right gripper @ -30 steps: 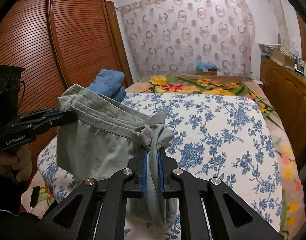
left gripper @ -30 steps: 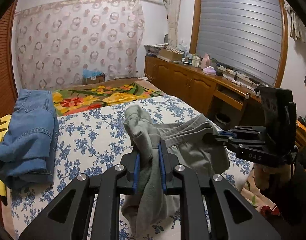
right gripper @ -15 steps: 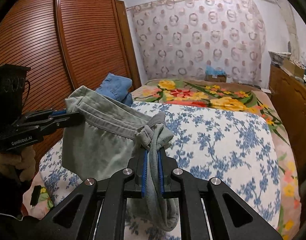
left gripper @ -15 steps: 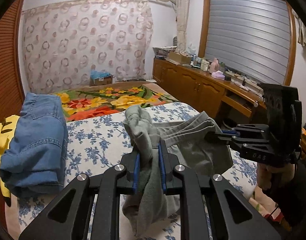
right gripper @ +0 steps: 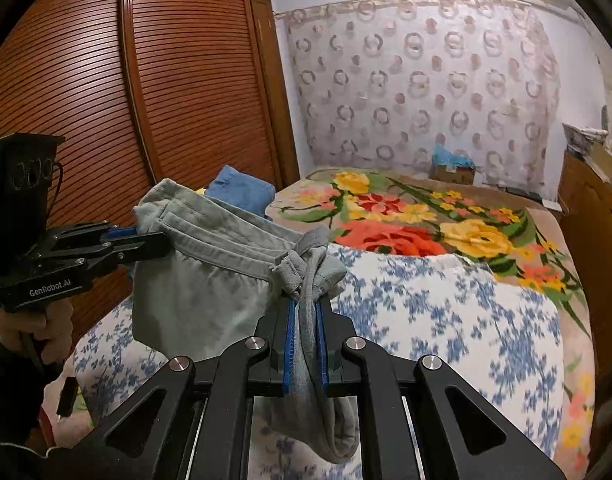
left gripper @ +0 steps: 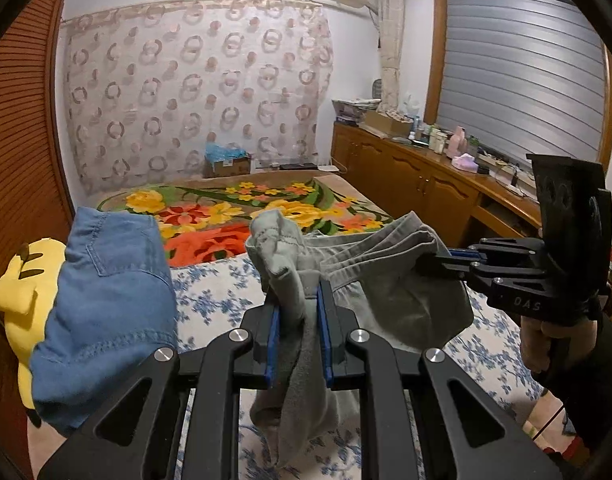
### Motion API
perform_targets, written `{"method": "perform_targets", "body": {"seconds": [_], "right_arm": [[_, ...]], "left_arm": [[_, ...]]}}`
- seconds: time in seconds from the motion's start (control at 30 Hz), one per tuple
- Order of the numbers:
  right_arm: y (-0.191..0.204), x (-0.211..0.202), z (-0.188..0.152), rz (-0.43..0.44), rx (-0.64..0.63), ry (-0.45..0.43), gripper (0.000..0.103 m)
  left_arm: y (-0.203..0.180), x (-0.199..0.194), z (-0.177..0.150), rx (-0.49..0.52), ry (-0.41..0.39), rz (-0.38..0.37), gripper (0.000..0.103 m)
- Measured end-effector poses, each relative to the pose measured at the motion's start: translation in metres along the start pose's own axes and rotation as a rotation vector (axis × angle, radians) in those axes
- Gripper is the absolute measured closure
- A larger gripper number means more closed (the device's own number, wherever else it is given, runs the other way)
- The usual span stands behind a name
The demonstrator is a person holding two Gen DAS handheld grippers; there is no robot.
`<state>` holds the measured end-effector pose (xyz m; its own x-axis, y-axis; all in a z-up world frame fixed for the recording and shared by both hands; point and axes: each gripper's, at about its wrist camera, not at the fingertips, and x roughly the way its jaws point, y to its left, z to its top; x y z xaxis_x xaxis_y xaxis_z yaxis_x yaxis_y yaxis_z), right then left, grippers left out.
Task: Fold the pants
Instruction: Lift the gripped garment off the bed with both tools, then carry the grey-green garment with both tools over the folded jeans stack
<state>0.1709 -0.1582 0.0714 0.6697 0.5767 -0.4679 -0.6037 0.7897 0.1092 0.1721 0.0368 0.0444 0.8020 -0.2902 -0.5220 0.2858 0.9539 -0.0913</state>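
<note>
Grey pants [left gripper: 390, 280] hang in the air above the bed [right gripper: 446, 320], stretched by the waistband between the two claws. Left claw [left gripper: 297, 308] and right claw [right gripper: 306, 312] each pinch bunched waistband fabric, beside folded blue jeans [left gripper: 109, 312].

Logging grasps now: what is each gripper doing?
Left gripper: closed, holding the grey pants.
Right gripper: closed, holding the same grey pants.
</note>
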Motion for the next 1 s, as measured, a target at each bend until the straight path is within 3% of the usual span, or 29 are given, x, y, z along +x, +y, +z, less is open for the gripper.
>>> {"method": "perform_targets", "body": {"seconds": [0.3,0.57,0.77,1.0], "right_arm": [[-0.009,0.040,0.041,0.020,-0.048,-0.015,0.094],[-0.003,0.081,0.077,0.059,-0.121,-0.059,0.094],[0.010,0.113,0.095,0.110,-0.168,-0.087,0.094],[0.004,0.135,0.099,0.158,-0.191,-0.113,0.094]], "left_arm": [[0.022,0.000,0.020,-0.014,-0.033,0.046,0.085],[0.047,-0.015,0.031,-0.049,-0.070,0.160,0.085],[0.063,-0.030,0.031,-0.065,-0.082,0.239,0.085],[0.074,-0.043,0.027,-0.076,-0.104,0.281,0.085]]}}
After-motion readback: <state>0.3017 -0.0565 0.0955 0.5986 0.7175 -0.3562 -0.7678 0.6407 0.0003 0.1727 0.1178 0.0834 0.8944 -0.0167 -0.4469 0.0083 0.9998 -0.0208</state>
